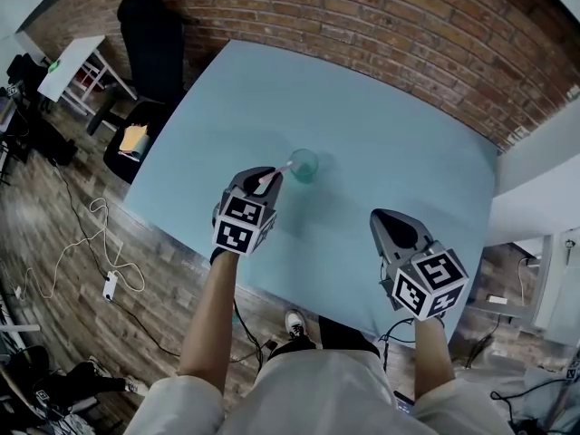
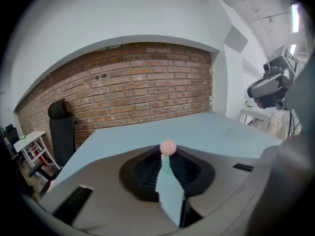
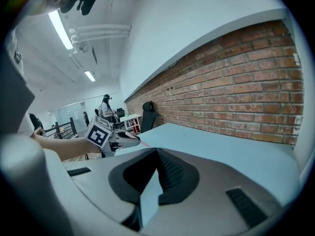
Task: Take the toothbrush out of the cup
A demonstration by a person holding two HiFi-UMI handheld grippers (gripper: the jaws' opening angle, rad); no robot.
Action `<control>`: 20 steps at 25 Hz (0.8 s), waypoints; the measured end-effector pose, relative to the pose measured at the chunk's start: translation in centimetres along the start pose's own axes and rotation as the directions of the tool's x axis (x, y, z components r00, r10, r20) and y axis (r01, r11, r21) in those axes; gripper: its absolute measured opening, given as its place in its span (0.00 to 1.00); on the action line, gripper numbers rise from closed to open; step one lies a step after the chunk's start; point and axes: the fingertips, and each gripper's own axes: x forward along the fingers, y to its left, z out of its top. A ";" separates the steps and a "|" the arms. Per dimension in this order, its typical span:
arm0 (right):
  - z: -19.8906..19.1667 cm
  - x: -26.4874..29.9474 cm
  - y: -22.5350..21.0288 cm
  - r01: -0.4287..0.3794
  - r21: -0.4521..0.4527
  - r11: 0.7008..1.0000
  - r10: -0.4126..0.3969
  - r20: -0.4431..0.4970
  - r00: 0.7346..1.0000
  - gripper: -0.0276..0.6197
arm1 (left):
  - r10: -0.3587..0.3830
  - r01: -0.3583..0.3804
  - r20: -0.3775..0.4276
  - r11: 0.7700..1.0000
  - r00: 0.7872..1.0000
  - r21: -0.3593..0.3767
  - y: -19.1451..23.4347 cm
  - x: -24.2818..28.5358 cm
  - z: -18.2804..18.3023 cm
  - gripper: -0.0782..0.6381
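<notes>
A teal cup (image 1: 304,165) stands near the middle of the light blue table (image 1: 390,143). A pink and white toothbrush (image 1: 278,170) slants from the cup's left rim down to my left gripper (image 1: 265,177), which is shut on its handle. In the left gripper view the brush's round pink end (image 2: 168,147) sticks out just past the closed left gripper (image 2: 168,157), and the cup is hidden. My right gripper (image 1: 386,218) hovers over the table's near right part, well apart from the cup, shut and empty. From the right gripper (image 3: 158,154) I see the left gripper (image 3: 118,137) with a thin pink tip showing.
A black office chair (image 1: 152,39) and a small white table (image 1: 74,64) stand beyond the table's far left corner. Cables (image 1: 86,243) lie on the wooden floor to the left. A brick wall (image 1: 381,25) runs behind the table.
</notes>
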 end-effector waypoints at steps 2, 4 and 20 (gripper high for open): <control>0.6 -0.2 0.7 -0.004 -0.026 1.000 0.004 0.010 1.000 0.05 | 0.024 -0.024 0.018 1.000 1.000 0.001 0.3 -1.6 0.3 0.22; 1.2 -0.4 1.4 -0.006 -0.049 0.999 0.007 0.020 1.000 0.05 | 0.046 -0.046 0.033 0.999 0.998 0.004 0.6 -3.3 0.5 0.22; 4.7 -2.3 10.9 -0.044 -0.228 0.973 0.065 0.083 0.994 0.05 | 0.184 -0.183 0.169 0.983 0.968 -0.024 1.0 -18.1 1.1 0.22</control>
